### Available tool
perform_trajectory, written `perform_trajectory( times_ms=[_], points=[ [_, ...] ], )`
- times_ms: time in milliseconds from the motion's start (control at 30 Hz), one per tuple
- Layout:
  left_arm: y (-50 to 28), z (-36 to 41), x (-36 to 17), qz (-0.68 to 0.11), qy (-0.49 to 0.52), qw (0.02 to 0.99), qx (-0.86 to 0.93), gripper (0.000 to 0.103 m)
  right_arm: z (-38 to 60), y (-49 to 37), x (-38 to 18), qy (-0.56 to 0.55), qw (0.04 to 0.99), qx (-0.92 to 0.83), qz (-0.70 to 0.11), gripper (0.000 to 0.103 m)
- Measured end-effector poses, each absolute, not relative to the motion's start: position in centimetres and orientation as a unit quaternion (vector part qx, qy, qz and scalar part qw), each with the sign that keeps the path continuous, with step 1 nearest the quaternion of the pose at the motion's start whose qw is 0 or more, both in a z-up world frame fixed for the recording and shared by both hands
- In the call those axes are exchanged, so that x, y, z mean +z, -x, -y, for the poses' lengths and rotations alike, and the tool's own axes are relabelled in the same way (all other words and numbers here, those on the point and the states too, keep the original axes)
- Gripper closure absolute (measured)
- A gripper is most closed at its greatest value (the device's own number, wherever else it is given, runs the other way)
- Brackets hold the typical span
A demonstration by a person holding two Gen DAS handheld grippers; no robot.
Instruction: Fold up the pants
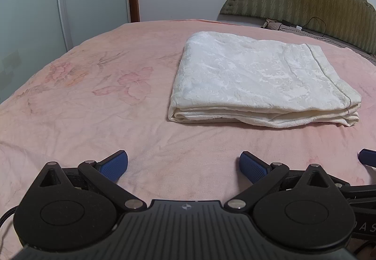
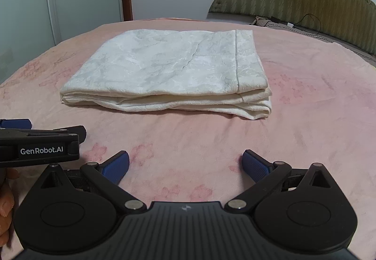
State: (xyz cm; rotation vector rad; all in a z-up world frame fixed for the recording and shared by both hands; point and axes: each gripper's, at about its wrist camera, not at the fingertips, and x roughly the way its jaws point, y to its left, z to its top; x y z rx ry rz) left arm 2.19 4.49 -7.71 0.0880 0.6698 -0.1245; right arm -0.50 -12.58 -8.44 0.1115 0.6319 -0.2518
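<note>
Two spread grippers, pants folded ahead on the bed
Pants (image 2: pixel 169 71) lie long axis crosswise, well apart from both; right gripper (image 2: pixel 185 166) faces them squarely, left gripper (image 1: pixel 183 166) sits leftward, fingers released, holding nothing

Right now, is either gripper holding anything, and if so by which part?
Nothing is held. The left gripper and right gripper are both open over the bedsheet, short of the folded pants.

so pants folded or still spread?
Folded: the white pants lie as a compact rectangle on the pink bedspread, stacked layers visible along the near edge.
</note>
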Motion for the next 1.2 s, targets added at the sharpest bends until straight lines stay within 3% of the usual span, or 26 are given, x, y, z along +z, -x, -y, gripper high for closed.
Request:
perform_trajectory(
  times_ms=[1200],
  points=[
    [-2.26, -4.35, -7.8, -0.328, -0.046, 0.941, -0.063, 0.0, 12.63, 0.51, -8.49, -0.055, 0.941, -0.123, -0.31, 0.0]
  ],
)
